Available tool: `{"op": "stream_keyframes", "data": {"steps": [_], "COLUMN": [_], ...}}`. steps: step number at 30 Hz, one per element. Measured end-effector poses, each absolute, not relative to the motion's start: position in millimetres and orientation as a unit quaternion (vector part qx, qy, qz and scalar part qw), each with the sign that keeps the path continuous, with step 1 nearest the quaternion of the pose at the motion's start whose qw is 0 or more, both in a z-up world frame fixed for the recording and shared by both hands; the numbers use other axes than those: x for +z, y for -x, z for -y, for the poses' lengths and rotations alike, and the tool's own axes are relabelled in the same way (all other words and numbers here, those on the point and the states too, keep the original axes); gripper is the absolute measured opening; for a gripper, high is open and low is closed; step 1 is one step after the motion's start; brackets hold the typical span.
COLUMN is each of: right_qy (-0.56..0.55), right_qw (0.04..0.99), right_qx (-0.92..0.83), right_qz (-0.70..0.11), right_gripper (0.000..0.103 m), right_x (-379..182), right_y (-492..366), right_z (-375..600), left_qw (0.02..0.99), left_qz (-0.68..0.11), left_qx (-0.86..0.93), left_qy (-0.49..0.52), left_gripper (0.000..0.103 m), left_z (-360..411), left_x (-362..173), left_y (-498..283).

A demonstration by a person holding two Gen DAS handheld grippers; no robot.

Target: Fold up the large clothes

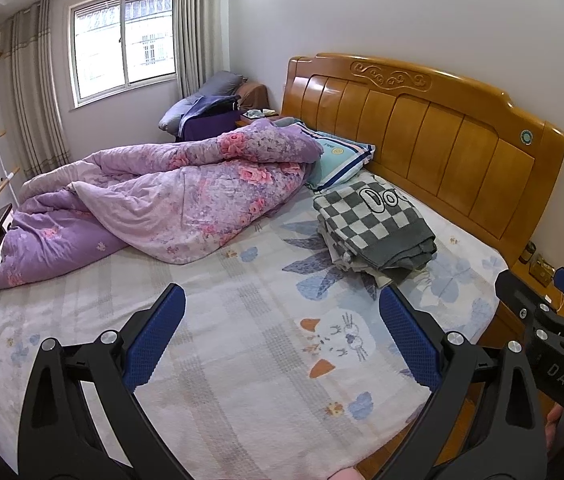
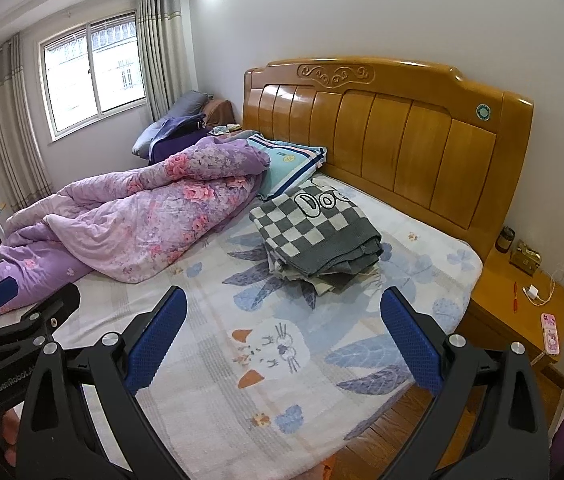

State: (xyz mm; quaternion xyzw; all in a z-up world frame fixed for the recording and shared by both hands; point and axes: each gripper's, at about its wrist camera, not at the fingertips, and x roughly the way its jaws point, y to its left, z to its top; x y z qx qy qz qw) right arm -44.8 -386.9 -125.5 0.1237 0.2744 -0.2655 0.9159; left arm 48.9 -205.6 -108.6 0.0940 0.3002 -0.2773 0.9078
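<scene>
Both pairs of fingers are spread wide and hold nothing: the left gripper [image 1: 282,336] and right gripper [image 2: 282,336] hang side by side over the bed [image 2: 210,360], near its foot edge. Toward the headboard [image 2: 382,136] lies a folded checkered garment [image 2: 314,232] atop a neat stack, perhaps finished, perhaps awaiting work.

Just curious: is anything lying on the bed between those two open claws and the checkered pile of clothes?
No. Only bare cartoon-cat bedsheet lies between both open grippers and the folded grey-and-white checkered clothes stack, seen in both wrist views.
</scene>
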Motion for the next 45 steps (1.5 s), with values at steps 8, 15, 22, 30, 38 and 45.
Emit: {"op": "stream_keyframes", "data": {"steps": [8, 15, 22, 30, 38, 45], "right_qy": [-0.134, -0.133, -0.126, -0.135, -0.133, -0.136], "right_qw": [0.913, 0.913, 0.915, 0.912, 0.911, 0.908], "right_qx": [-0.275, -0.274, -0.271, -0.272, -0.273, -0.277], "right_qz": [-0.271, -0.271, -0.272, -0.277, -0.279, -0.284], "right_gripper": [0.094, 0.094, 0.094, 0.094, 0.094, 0.094], "right_x": [-122, -122, -122, -125, -125, -127], "right_y": [46, 46, 42, 41, 38, 38], "right_z": [390, 387, 383, 382, 382, 380], "left_qw": [0.907, 0.906, 0.903, 0.899, 0.896, 0.895], "left_qz": [-0.299, -0.301, -0.302, -0.305, -0.312, -0.312], "left_qx": [-0.281, -0.283, -0.289, -0.298, -0.301, -0.303], "left_qy": [-0.094, -0.095, -0.098, -0.096, -0.094, -0.097], "left_gripper": [0.098, 0.098, 0.098, 0.098, 0.098, 0.098], "left_z": [201, 199, 196, 196, 197, 198], "left_x": [-107, -107, -107, -107, -107, -108], "left_y": [-44, -41, -37, -35, -40, -42]}}
